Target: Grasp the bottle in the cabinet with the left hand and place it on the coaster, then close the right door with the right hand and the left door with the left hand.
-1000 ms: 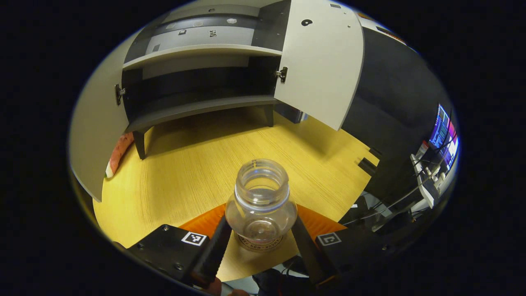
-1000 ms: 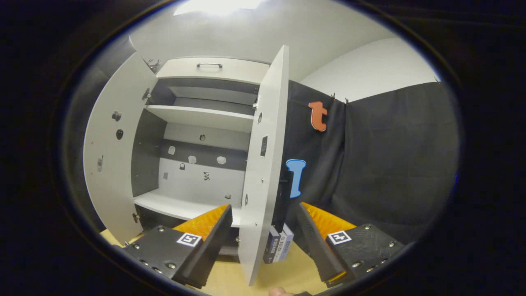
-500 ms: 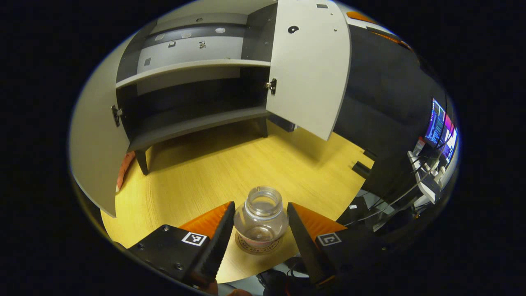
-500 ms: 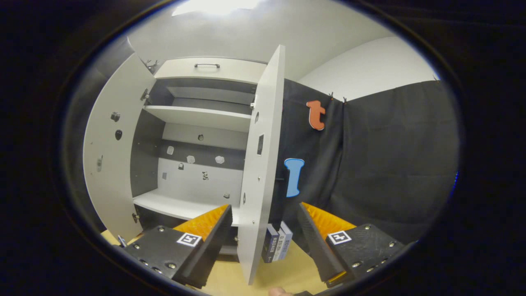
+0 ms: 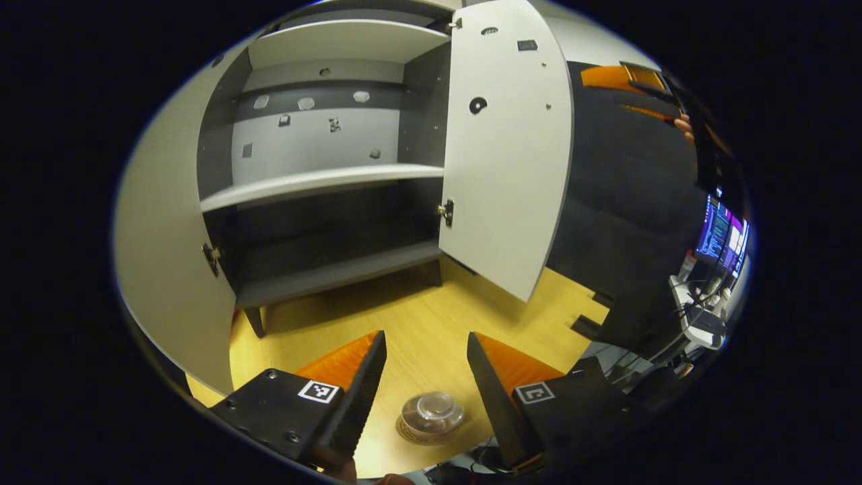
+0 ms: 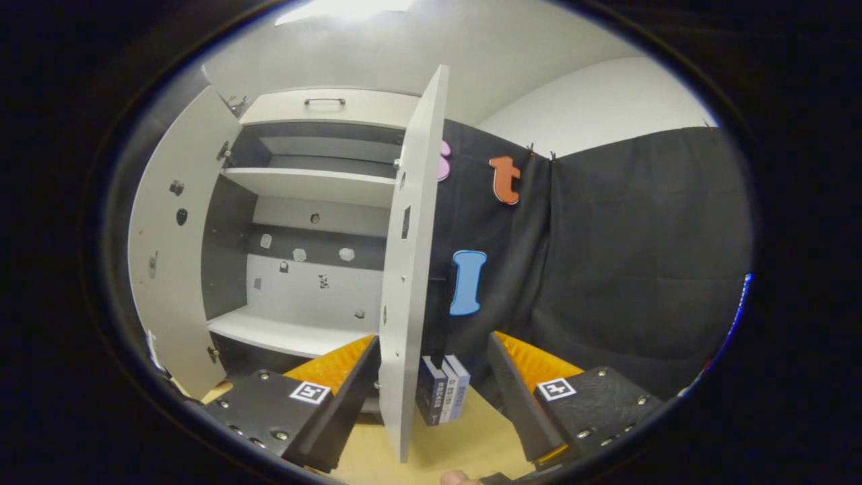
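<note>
Fingers of the right gripper (image 6: pixel 434 397) stand spread and hold nothing, one on each side of the right door's (image 6: pixel 404 283) free edge, which rises upright between them, edge-on to the camera. So this gripper sits nearest the door it must push, and the swing runs toward the cabinet (image 6: pixel 303 269) on the far side of that panel. Small boxes (image 6: pixel 441 397) sit on the table just past the door's foot. The left gripper (image 5: pixel 424 397) is also released and empty; the bottle (image 5: pixel 432 413) stands on the coaster (image 5: pixel 414 433) below it, apart from both fingers. Farther off, the left door (image 5: pixel 161 256) hangs wide open.
</note>
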The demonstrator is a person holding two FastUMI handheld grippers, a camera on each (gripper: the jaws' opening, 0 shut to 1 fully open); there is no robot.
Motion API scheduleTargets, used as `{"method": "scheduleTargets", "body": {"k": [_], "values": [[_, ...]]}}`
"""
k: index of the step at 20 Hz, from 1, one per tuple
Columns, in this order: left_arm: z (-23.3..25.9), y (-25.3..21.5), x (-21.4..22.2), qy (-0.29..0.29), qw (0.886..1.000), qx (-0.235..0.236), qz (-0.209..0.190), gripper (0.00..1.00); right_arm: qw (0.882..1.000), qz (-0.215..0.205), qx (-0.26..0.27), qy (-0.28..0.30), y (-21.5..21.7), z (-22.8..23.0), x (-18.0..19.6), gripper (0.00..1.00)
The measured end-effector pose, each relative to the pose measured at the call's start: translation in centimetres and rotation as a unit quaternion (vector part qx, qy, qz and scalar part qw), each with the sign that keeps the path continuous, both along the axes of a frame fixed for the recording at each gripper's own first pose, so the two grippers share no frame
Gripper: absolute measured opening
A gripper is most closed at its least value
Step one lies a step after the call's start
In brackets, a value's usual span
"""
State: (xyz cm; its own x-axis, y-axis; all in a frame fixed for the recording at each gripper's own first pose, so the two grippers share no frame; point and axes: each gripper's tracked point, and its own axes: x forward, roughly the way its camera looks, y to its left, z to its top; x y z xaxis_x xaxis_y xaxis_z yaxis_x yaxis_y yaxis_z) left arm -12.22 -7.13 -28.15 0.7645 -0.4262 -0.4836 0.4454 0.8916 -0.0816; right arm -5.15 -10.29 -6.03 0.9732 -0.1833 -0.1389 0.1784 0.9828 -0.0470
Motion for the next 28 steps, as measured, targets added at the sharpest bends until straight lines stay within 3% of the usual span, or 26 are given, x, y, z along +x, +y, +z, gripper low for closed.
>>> {"method": "scheduleTargets", "body": {"k": [7,15,22,28], "values": [[9.6,1.3,4.4,-0.098,0.993,-0.022,0.059,0.79,1.000,-0.022,-0.003,-0.006,-1.6,0.1,1.0,0.96],[18.0,6.0,5.2,-0.189,0.971,-0.001,0.145,0.81,0.998,-0.062,-0.017,0.002,-4.6,-0.8,3.2,0.96],[19.2,8.8,4.5,-0.202,0.961,-0.004,0.190,0.82,0.998,-0.059,0.007,0.006,-4.8,-1.4,4.5,0.96],[19.5,10.9,3.7,-0.199,0.956,0.002,0.217,0.81,0.999,-0.020,0.025,0.006,-4.2,-1.6,5.0,0.93]]}}
